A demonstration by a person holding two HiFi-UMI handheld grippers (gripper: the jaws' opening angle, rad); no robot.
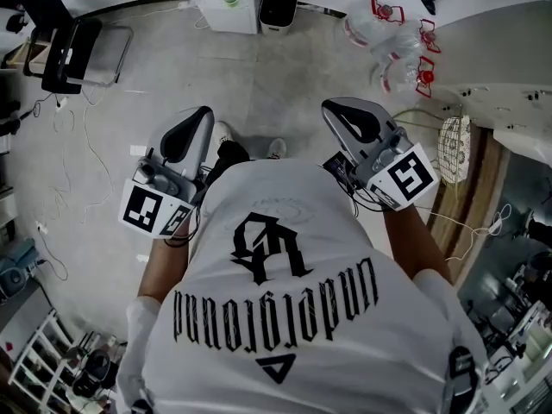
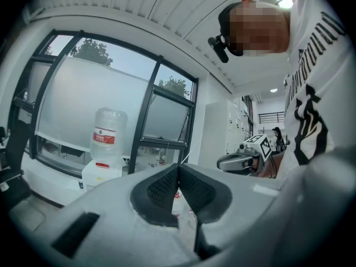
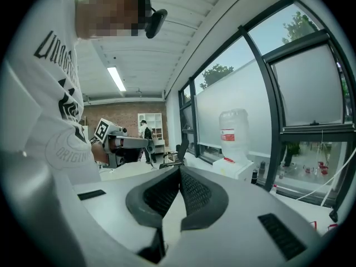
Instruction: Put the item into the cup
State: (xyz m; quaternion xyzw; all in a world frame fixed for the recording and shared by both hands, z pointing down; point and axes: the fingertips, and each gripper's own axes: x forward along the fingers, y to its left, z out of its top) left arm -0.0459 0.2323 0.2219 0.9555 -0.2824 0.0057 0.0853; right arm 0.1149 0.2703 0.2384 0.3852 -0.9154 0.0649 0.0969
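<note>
Head view shows the left gripper [image 1: 197, 121] and the right gripper [image 1: 338, 110] held before the person's chest over the floor [image 1: 259, 67]; no item and no cup are visible. Left gripper view shows its jaws pressed together on nothing. Right gripper view shows the same, so I judge that the task is not yet begun.

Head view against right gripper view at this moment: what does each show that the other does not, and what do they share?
Only the head view: the bare floor below the person, and clear bottles with red caps at the top right. Only the right gripper view: tall windows, a water jug on its dispenser, ceiling lights, and a close look at the right tool, shut and empty. Both: the white printed shirt and the left tool with its marker cube.
</note>
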